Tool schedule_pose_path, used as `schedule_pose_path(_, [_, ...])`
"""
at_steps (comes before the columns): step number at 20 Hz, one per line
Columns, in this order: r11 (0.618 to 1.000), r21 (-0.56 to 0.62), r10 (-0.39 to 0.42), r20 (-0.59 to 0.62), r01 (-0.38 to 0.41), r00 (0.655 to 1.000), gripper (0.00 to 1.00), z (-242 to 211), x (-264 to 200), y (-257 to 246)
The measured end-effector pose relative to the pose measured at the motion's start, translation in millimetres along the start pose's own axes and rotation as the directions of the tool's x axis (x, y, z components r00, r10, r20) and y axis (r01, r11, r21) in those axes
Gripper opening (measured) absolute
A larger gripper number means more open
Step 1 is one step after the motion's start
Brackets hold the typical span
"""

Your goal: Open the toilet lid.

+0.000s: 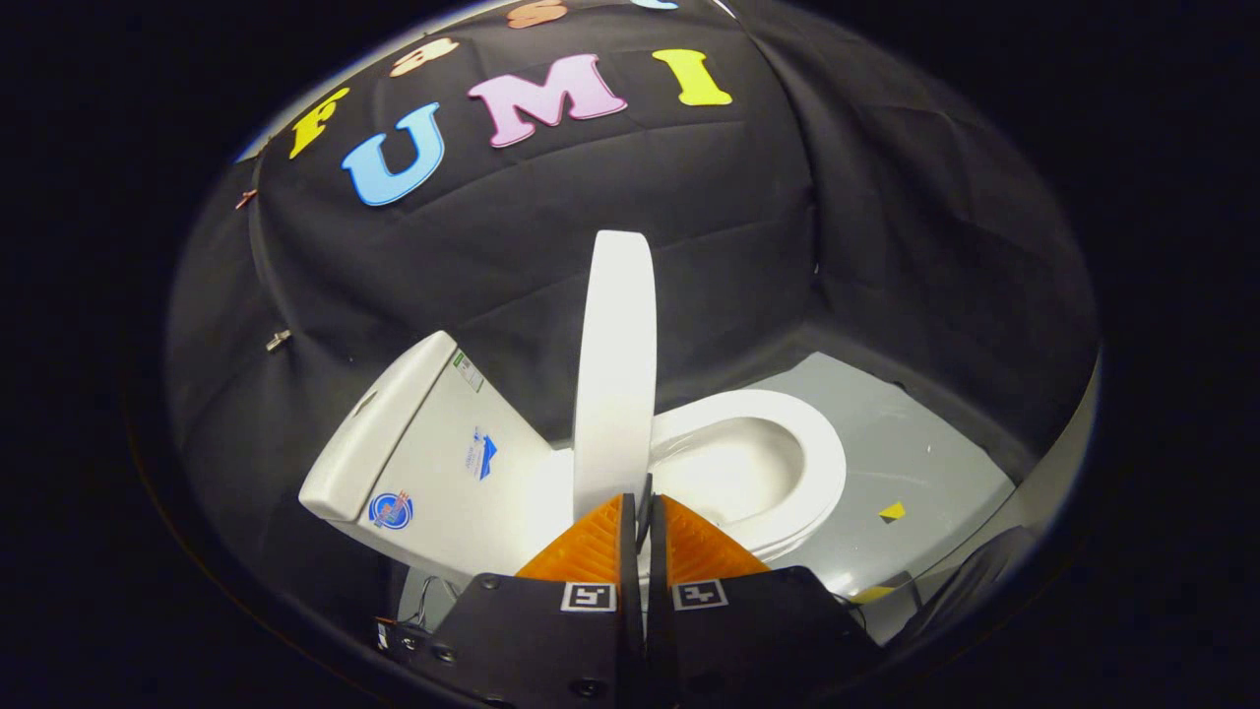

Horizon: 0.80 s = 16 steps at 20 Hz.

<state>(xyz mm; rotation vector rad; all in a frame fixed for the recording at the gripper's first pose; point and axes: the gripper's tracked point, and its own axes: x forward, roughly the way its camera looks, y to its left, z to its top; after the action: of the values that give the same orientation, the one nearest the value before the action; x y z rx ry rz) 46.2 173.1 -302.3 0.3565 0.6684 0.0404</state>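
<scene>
A white toilet stands on a grey floor. Its lid (pixel 616 374) is raised and seen edge-on, standing about upright between the tank (pixel 433 453) and the open seat and bowl (pixel 758 463). My gripper (pixel 642 507) with orange ridged fingers (pixel 591 547) is shut on the lid's near edge, one finger on each face of it. The seat lies flat over the bowl to the right of the lid.
Black cloth walls close in behind and to both sides of the toilet. The grey floor (pixel 915 463) extends to the right of the bowl, with a small yellow marker (pixel 892 511) on it. Wires (pixel 423 606) hang below the tank.
</scene>
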Motion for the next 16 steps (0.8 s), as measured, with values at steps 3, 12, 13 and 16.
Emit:
schedule_pose_path(3, [0.999, -0.047, 0.016, 0.02, -0.015, 1.0, 0.07, 1.6, -5.0, 25.3])
schedule_pose_path(12, [0.978, -0.206, 0.058, 0.077, -0.041, 0.995, 0.11, -8.9, -11.0, 100.4])
schedule_pose_path(13, [0.973, -0.227, 0.064, 0.083, -0.044, 0.994, 0.11, -10.6, -11.4, 107.7])
schedule_pose_path(16, [0.96, -0.277, 0.072, 0.1, -0.042, 0.992, 0.11, -16.4, -10.1, 126.7])
